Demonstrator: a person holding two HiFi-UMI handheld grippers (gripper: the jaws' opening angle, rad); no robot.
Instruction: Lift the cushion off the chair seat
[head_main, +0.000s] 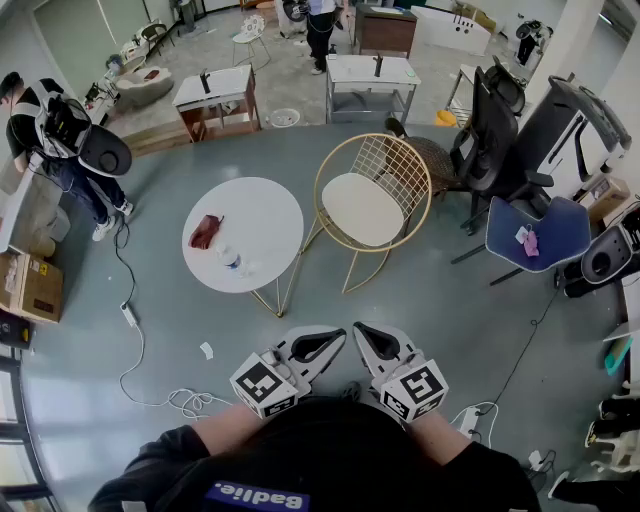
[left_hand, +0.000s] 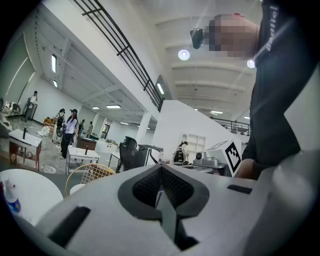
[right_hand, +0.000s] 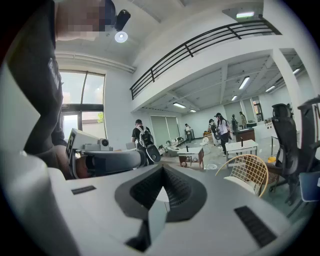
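Cream cushion: lies on the seat of gold wire chair, beside round white tabletop bearing red pouch and small bottle, its label too small to read. Left gripper, right gripper: side by side near the body, well short of the chair. Fingers of both closed together, gripping nothing. Forearms partly hidden.

Gold wire-metal chair, matt cream cloth cushion, glossy white table
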